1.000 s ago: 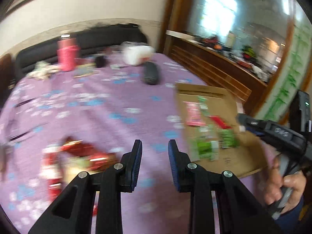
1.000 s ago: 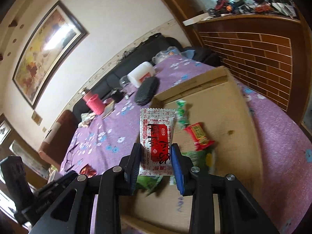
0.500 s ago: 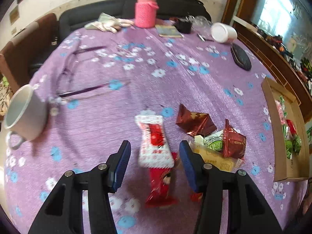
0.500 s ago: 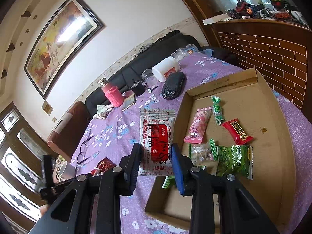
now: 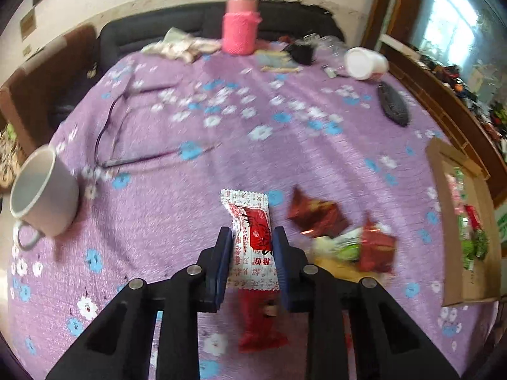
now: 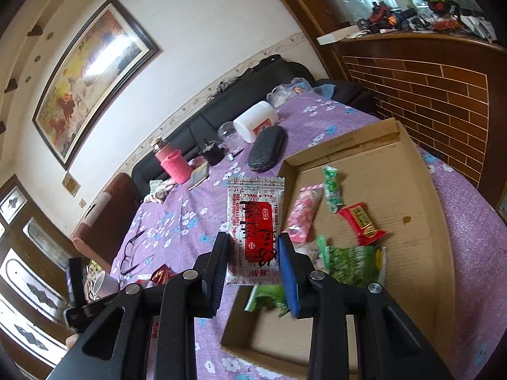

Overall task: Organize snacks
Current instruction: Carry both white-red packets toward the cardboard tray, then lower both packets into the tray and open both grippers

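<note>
My left gripper (image 5: 250,237) is shut on a white-and-red snack packet (image 5: 250,228) above the purple floral tablecloth (image 5: 221,120). A red packet (image 5: 259,326) lies under it, and dark red and green packets (image 5: 345,237) lie just right. My right gripper (image 6: 253,247) is shut on a similar white-and-red packet (image 6: 255,221), held over the near left edge of the cardboard tray (image 6: 396,171). The tray holds pink (image 6: 304,212), green (image 6: 351,262) and red (image 6: 361,221) snacks. It also shows in the left wrist view (image 5: 443,171).
A white mug (image 5: 44,193) and glasses (image 5: 117,133) lie at the left. A pink bottle (image 5: 239,31), white jar (image 5: 364,63) and black case (image 5: 394,106) stand at the far side. A sofa (image 6: 253,95) and a brick-patterned wooden counter (image 6: 427,95) border the table.
My left gripper swung left from the tray side to the snack pile and closed on the white-and-red packet. My right gripper, still holding its packet, drew back from the tray a little.
</note>
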Action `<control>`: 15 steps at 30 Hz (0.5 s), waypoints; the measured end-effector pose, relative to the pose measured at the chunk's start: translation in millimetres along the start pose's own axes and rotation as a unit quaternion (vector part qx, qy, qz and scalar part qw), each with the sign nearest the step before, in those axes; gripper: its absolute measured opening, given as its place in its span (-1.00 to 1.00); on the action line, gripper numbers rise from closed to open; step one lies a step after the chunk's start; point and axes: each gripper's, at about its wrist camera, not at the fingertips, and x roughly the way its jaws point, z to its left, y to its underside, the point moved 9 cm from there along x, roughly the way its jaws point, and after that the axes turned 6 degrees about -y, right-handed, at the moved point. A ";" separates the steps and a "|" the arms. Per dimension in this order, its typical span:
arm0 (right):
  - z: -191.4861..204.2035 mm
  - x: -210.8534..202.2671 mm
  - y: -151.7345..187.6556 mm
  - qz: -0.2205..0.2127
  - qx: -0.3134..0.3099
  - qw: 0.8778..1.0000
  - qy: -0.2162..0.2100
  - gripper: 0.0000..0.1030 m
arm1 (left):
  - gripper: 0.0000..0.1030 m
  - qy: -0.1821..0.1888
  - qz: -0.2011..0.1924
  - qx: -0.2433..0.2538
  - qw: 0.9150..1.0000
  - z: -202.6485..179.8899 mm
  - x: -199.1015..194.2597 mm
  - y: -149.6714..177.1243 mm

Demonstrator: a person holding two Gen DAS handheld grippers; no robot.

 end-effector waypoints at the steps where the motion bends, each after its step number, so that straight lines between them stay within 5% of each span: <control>1: -5.3 -1.6 -2.7 -0.002 0.003 1.000 0.005 -0.34 | -0.51 0.003 -0.005 0.005 1.000 -5.6 -4.2 -2.5; 8: -40.6 -2.3 -15.1 0.008 0.016 0.999 0.048 -0.34 | -0.51 0.079 -0.045 0.056 0.994 -94.9 -47.3 -24.2; 15: -71.1 17.4 -30.6 0.050 0.012 0.994 0.100 -0.34 | -0.51 0.176 -0.037 0.130 0.975 -231.3 -71.2 -15.7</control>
